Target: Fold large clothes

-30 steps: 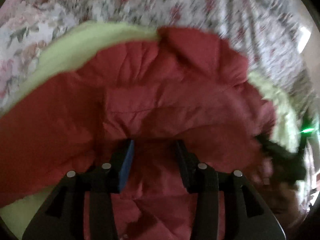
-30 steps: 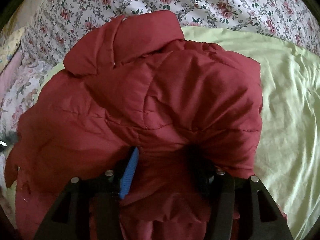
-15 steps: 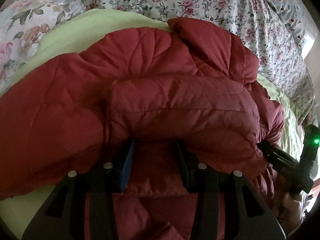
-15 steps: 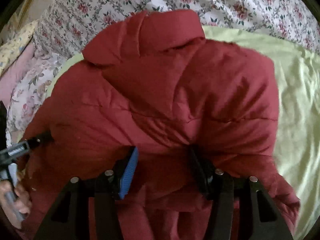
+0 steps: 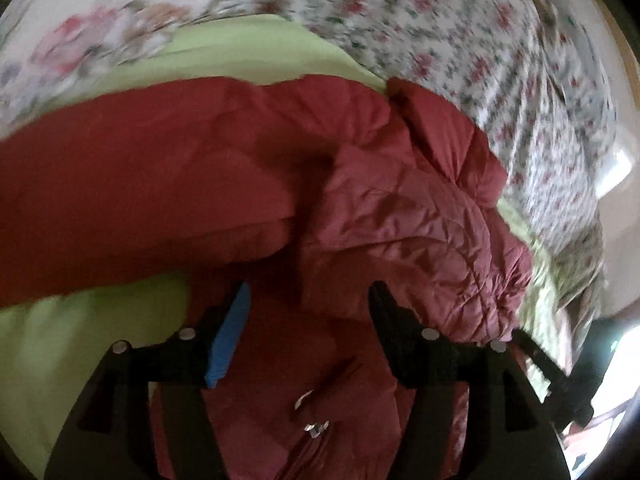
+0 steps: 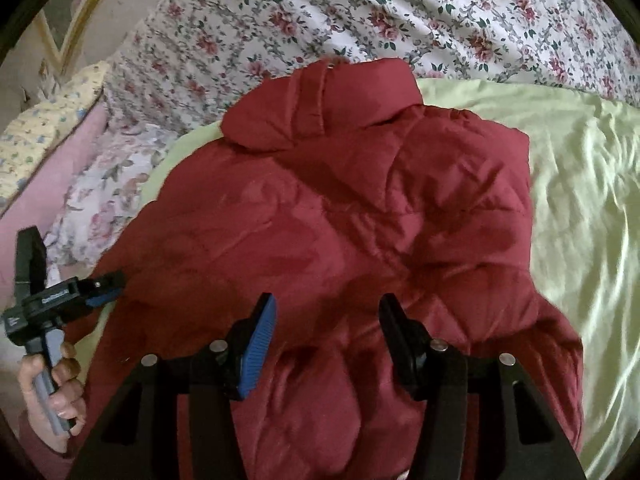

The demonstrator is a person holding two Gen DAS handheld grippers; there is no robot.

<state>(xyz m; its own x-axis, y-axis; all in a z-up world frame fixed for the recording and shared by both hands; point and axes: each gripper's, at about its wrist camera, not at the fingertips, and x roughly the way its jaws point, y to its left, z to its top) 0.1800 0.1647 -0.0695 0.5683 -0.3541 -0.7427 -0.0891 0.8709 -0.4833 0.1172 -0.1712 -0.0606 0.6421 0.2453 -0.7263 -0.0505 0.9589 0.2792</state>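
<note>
Centre frame, puffy dark-red quilted jacket (image 6: 340,216) on pale-green bedsheet (image 6: 580,200); left gripper (image 5: 308,300) fingers opening over loose fabric, right gripper (image 6: 326,312) fingers pinching a jacket fold.

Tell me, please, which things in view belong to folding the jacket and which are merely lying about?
Part of the job: red padded jacket; left gripper, jaws opening above the jacket; right gripper, jacket between its fingers; light green sheet beneath.

Lying about: floral bedspread; pink pillow; yellow patterned pillow.
</note>
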